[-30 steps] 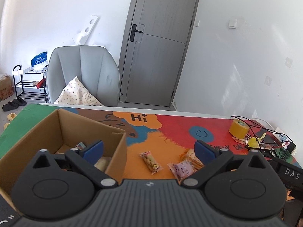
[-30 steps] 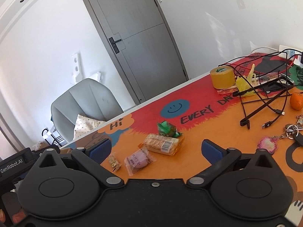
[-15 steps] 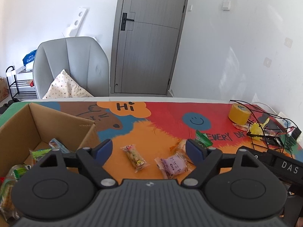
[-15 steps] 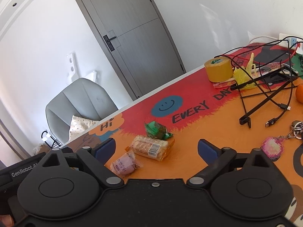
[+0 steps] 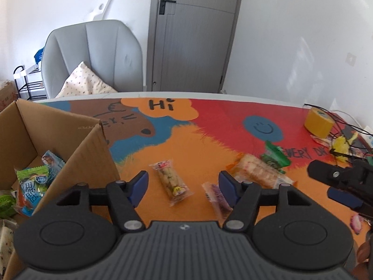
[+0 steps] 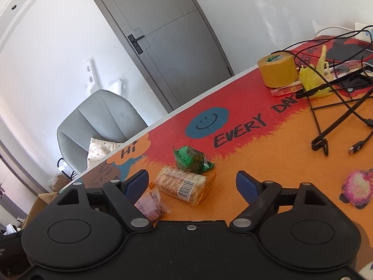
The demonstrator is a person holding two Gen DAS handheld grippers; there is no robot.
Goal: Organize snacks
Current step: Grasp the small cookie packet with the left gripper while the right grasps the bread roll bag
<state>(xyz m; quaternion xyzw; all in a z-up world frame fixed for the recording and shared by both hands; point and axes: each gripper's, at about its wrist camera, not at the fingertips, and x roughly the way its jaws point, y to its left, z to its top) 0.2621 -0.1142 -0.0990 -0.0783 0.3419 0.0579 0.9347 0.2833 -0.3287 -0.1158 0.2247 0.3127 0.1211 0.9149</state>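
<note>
Loose snacks lie on the colourful table mat. In the left wrist view a yellow-labelled clear snack pack point(image 5: 171, 180) sits between the fingers of my open, empty left gripper point(image 5: 183, 184), with a pink pack point(image 5: 215, 198) by its right finger. A cracker pack point(image 5: 257, 171) and a green packet point(image 5: 275, 156) lie further right. The cardboard box point(image 5: 93, 149) at left holds several snacks. My right gripper point(image 6: 192, 184) is open and empty, just above the cracker pack point(image 6: 184, 184), the green packet point(image 6: 191, 158) beyond it and the pink pack point(image 6: 151, 205) by its left finger. It also shows in the left wrist view point(image 5: 342, 186).
A yellow tape roll point(image 6: 277, 70), yellow wrapper, black cables point(image 6: 326, 121) and a pink keychain point(image 6: 359, 186) crowd the table's right side. A grey chair with a cushion point(image 5: 93, 58) stands behind the table, beside a grey door.
My left gripper has swung right from over the box to above the loose snacks. My right gripper has moved closer and lower toward the cracker pack. Both stay open.
</note>
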